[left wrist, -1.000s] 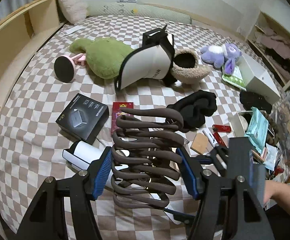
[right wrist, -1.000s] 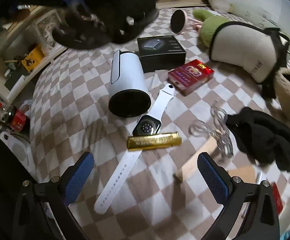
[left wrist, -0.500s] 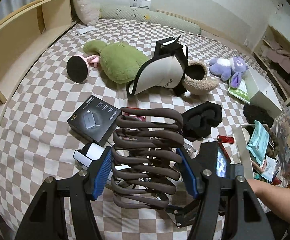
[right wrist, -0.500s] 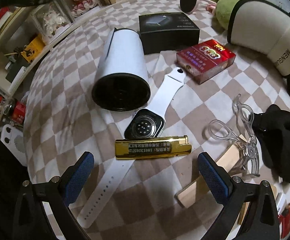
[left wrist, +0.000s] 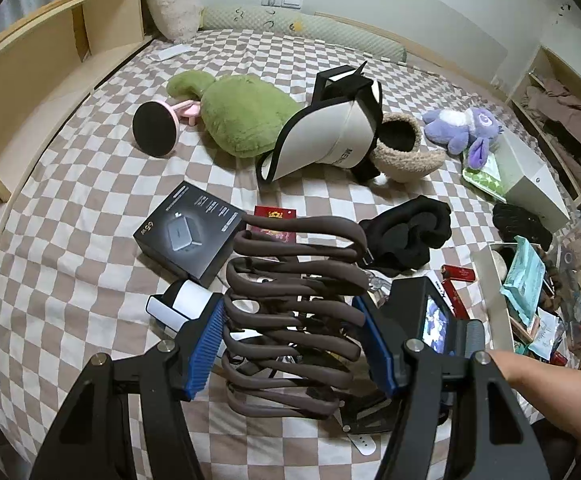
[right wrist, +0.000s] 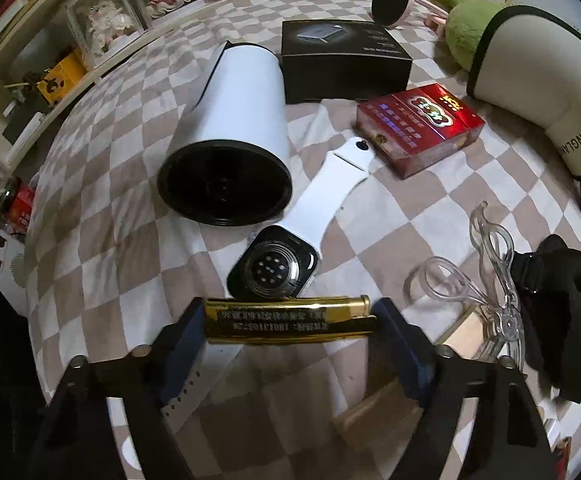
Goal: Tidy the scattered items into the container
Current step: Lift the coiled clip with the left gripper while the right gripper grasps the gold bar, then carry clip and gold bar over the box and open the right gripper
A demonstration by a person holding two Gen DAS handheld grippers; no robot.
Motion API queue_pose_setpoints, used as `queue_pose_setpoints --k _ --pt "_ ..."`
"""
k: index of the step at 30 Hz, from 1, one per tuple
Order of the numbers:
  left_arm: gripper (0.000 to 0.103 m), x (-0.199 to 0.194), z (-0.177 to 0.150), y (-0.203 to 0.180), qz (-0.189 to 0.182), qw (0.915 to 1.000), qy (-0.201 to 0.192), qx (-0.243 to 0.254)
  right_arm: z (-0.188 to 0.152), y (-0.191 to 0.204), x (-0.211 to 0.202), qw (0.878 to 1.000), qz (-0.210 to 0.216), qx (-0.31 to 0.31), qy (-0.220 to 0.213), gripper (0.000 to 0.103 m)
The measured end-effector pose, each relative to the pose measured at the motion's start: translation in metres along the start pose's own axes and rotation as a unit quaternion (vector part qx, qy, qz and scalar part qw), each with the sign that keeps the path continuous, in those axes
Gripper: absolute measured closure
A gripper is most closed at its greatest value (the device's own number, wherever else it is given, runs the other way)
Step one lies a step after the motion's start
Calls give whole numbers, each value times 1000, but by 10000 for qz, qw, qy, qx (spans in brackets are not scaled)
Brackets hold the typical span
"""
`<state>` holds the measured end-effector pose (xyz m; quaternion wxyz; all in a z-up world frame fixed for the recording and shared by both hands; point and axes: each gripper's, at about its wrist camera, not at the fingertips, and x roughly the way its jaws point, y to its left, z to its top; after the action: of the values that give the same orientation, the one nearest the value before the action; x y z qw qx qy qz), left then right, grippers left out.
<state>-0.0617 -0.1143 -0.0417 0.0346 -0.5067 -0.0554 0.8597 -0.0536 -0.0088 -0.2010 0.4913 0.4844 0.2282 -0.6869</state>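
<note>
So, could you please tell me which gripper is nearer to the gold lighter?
Right. The right gripper has its fingers at both ends of the gold lighter. The left gripper is apart, gripping the brown hair claw.

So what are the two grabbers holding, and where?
The left gripper clamps the brown wavy rack by its sides. The right gripper, jaws just closing, pinches the gold lighter by its ends.

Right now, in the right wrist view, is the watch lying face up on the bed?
No, the watch lies face down, its dark back with the ring of small sensor dots turned up, just beyond the gold lighter.
</note>
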Motion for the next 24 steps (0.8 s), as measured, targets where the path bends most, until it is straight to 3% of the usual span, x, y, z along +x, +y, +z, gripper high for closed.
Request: queue_pose_setpoints --k 14,24 --pt "39 -2 -2 -5 80 10000 -10 -9 -13 16 -31 9993 -276 238 9 22" --pt "39 -12 -2 -20 22 9999 -128 32 -22 1 -112 9895 -927 979 -526 22"
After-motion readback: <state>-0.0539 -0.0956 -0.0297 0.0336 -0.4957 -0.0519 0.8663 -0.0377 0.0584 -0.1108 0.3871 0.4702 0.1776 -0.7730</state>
